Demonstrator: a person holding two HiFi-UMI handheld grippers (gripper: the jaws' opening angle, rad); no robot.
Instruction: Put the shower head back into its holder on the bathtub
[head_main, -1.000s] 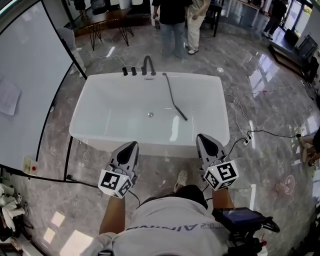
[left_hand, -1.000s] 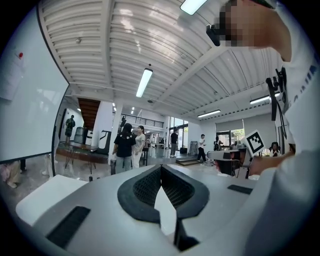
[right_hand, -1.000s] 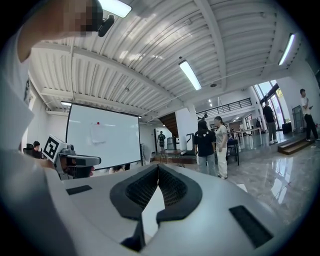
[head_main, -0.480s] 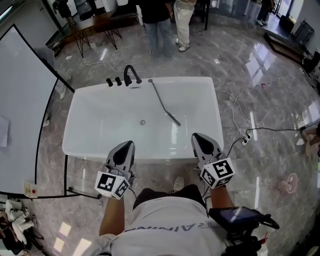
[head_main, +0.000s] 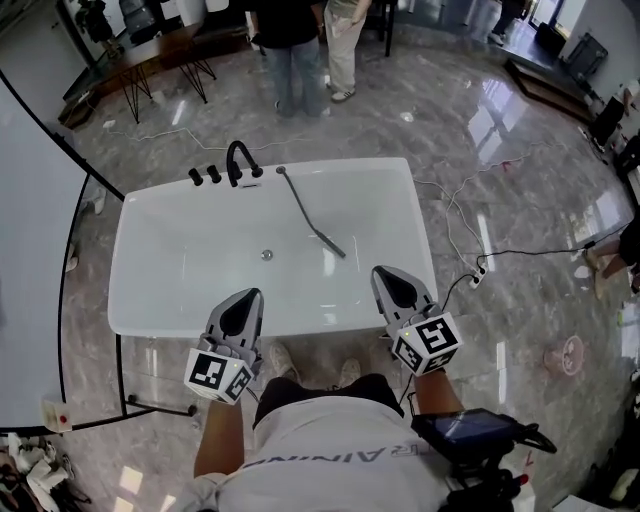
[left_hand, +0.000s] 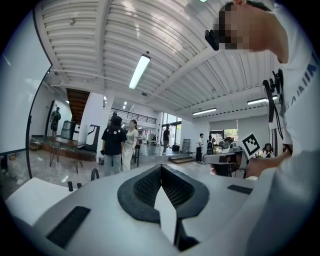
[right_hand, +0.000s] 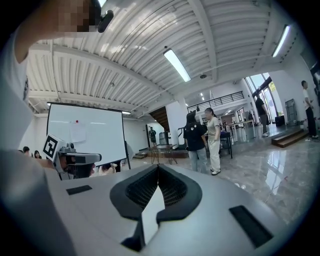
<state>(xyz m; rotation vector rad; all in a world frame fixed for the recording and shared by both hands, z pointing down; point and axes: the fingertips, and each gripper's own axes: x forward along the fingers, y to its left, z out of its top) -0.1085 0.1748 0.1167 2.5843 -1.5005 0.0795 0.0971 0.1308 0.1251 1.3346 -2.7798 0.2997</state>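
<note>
Two hand-held grippers are hovering side by side over the near rim of a white tub (head_main: 310, 322), and both are fully closed and empty. The left hand-held gripper (head_main: 247, 300) is pointing forward across the near rim, left of its middle. The right hand-held gripper (head_main: 386, 277) is reaching over the same rim close to the near right corner. In each gripper view the dark ribbed pads (left_hand: 145, 187) are meeting tip to tip with nothing between them. Both tools are being held almost level, marker cubes toward the person, forearms tucked close to the body, well apart from the task's thing.

The shower head (head_main: 312, 215) is lying inside the tub. It is a slim dark wand running from the far rim, just right of the black faucet (head_main: 240, 160), slantwise down toward the middle of the tub's bottom. Its holder seems to be sitting at that far-rim end, though it is too small to make out. The wand is looking stiff, thin and light, probably smooth and slippery against the glossy tub, and a hose may be tugging at its far end. Opening the jaws first and taking hold across the narrow handle near its middle looks safest. Two people (head_main: 300, 50) are standing on the marble floor (head_main: 500, 150) beyond the far rim.
</note>
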